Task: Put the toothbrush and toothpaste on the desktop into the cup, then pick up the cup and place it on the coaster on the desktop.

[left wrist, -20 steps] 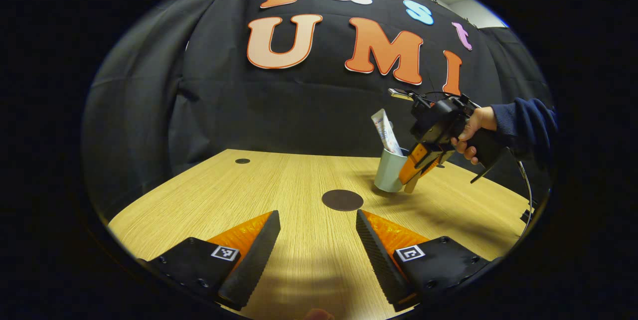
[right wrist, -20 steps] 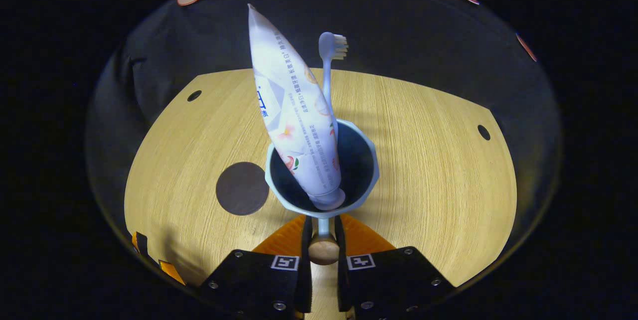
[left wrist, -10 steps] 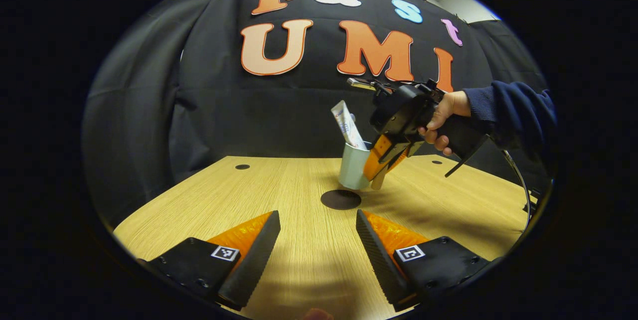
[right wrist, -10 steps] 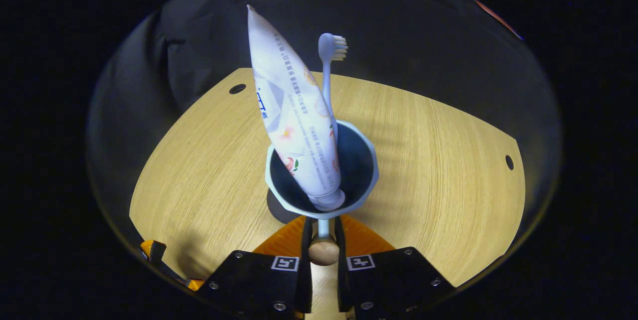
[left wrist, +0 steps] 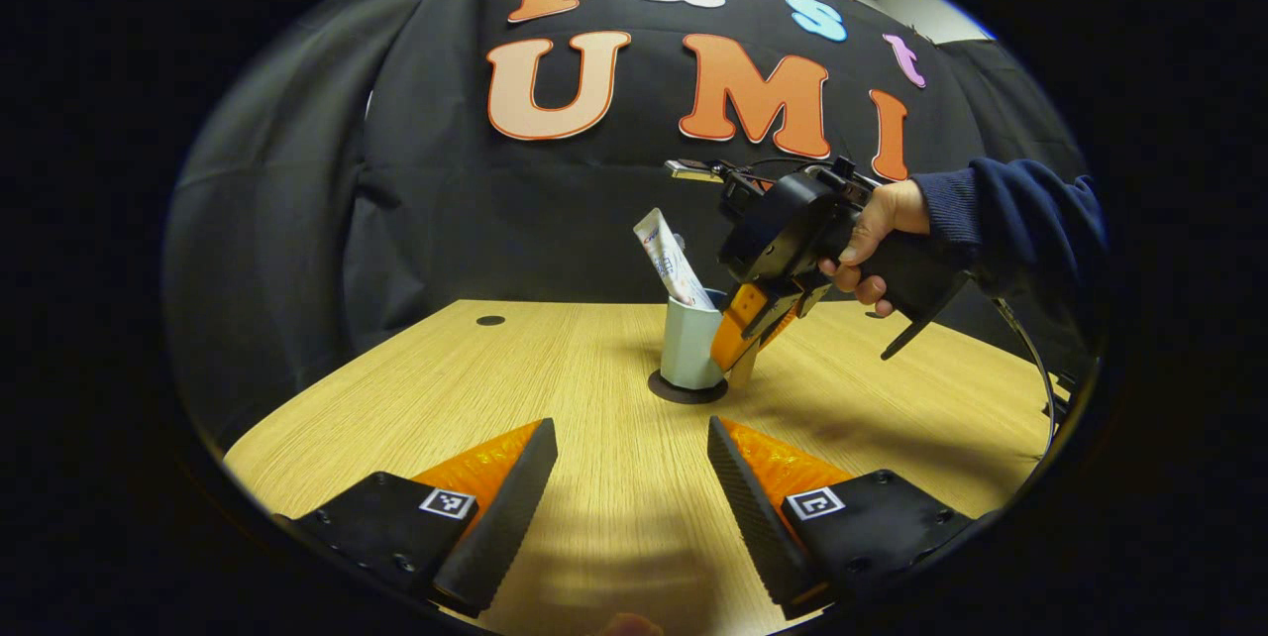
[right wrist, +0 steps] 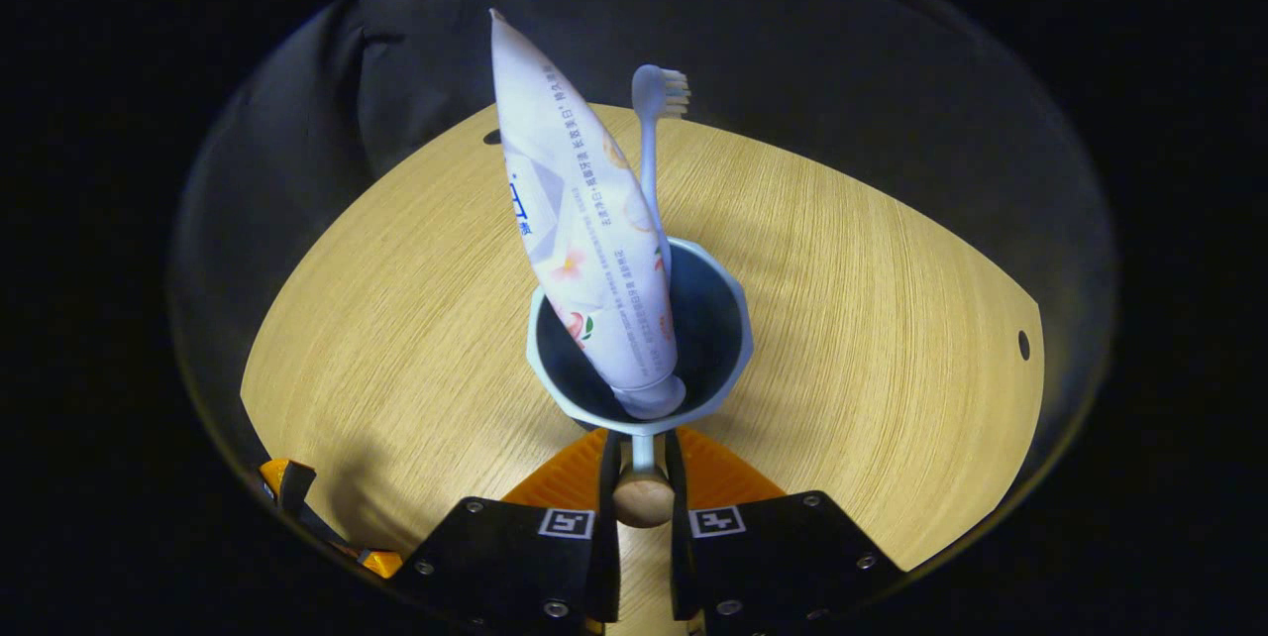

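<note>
A pale blue cup (left wrist: 690,351) stands upright with its base on the dark round coaster (left wrist: 662,388) at mid-table. A white toothpaste tube (left wrist: 669,260) leans out of it. In the right gripper view the tube (right wrist: 584,220) and a light blue toothbrush (right wrist: 654,121) both rise from the cup (right wrist: 738,339). My right gripper (right wrist: 641,453) is shut on the cup's handle, whose wooden knob (right wrist: 642,499) sits between the fingers. From the left gripper view, that gripper (left wrist: 738,349) comes in from the right. My left gripper (left wrist: 629,438) hovers open near the table's front.
The wooden table (left wrist: 495,378) has small dark holes (left wrist: 489,320) near its far edge. A hand and dark blue sleeve (left wrist: 1001,220) hold the right gripper. An orange part of the left gripper (right wrist: 282,482) shows low on the left of the right gripper view.
The right gripper carried the cup leftward and down, from beside the coaster to on top of it. The left gripper stayed open and barely moved.
</note>
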The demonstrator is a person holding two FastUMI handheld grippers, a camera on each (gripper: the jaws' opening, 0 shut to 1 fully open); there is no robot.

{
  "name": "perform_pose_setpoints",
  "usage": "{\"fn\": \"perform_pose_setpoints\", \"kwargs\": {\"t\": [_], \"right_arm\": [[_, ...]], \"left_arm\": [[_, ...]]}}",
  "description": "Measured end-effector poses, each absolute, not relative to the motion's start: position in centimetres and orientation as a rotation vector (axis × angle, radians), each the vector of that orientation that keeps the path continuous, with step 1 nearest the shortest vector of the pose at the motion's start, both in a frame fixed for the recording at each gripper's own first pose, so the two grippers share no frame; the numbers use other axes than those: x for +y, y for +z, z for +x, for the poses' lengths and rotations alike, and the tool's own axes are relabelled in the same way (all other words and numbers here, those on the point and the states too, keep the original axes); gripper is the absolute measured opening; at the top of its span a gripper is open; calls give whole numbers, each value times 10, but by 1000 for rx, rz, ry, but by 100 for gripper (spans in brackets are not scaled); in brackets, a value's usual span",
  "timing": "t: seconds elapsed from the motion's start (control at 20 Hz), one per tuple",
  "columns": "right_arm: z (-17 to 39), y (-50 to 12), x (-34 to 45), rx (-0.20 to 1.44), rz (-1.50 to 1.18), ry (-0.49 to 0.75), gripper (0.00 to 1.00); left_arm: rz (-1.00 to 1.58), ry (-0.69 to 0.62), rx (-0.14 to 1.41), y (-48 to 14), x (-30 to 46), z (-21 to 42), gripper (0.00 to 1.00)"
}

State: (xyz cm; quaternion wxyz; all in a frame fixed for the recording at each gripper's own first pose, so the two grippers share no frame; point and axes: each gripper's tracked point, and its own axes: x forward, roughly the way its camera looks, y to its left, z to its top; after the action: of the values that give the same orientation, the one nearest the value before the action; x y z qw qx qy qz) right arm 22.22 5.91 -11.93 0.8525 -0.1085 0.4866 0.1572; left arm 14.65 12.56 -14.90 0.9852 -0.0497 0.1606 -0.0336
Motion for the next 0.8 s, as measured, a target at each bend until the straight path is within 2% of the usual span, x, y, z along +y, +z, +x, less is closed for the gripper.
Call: {"fn": "perform_pose_setpoints", "kwargs": {"t": [0.3, 0.35, 0.4, 0.5, 0.7, 0.75, 0.8], "right_arm": [[216, -120, 58, 1049, -153, 356, 22], [216, -118, 58, 1038, -130, 361, 29], [215, -112, 58, 1024, -125, 366, 31], [214, -100, 56, 998, -123, 374, 51], [199, -87, 49, 927, -84, 401, 71], [197, -83, 45, 893, -67, 399, 68], [194, -79, 39, 860, -46, 394, 76]], "left_arm": [[-116, -54, 359, -154, 127, 146, 98], [-115, -50, 362, -154, 127, 146, 98], [-114, -48, 362, -153, 127, 146, 98], [-116, -40, 364, -153, 128, 146, 98], [-139, -10, 360, -152, 131, 147, 98], [-140, -3, 355, -150, 131, 148, 98], [-139, 2, 351, -146, 131, 148, 98]]}}
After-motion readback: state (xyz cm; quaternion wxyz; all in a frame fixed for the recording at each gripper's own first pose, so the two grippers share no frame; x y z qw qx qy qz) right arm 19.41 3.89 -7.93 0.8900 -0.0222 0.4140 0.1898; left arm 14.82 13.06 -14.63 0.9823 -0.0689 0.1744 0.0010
